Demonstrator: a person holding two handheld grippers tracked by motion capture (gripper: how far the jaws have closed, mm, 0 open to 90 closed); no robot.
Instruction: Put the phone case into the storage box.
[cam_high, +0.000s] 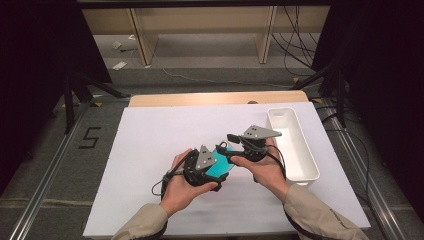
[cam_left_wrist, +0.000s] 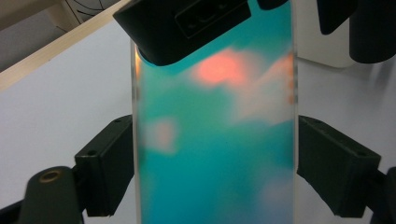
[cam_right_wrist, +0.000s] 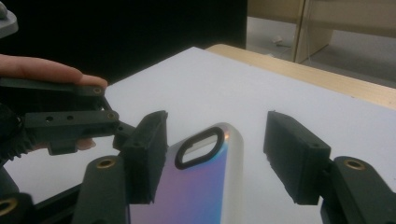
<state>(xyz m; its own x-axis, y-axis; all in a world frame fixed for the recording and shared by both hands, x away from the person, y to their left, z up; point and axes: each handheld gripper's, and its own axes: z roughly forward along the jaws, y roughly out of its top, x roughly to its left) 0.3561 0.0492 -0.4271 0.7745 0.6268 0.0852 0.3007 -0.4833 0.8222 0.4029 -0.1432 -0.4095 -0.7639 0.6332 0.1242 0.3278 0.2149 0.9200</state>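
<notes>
A teal, iridescent phone case (cam_high: 223, 166) is held above the white board between my two grippers. In the left gripper view the case (cam_left_wrist: 215, 140) stands upright, and the pads (cam_left_wrist: 109, 158) of my left gripper (cam_left_wrist: 215, 163) press on both of its long edges. My left gripper (cam_high: 216, 173) sits in the person's left hand. My right gripper (cam_right_wrist: 217, 154) straddles the case's end with the oval camera cutout (cam_right_wrist: 200, 147). Its left pad is close against the case (cam_right_wrist: 205, 186), while the right pad (cam_right_wrist: 292, 154) stands apart from it. From above, my right gripper (cam_high: 226, 149) reaches in from the right.
A long white bin (cam_high: 292, 145) stands at the right edge of the white board (cam_high: 160, 145). The wooden table edge (cam_high: 215, 98) runs behind the board. Black stands and cables are on the floor beyond.
</notes>
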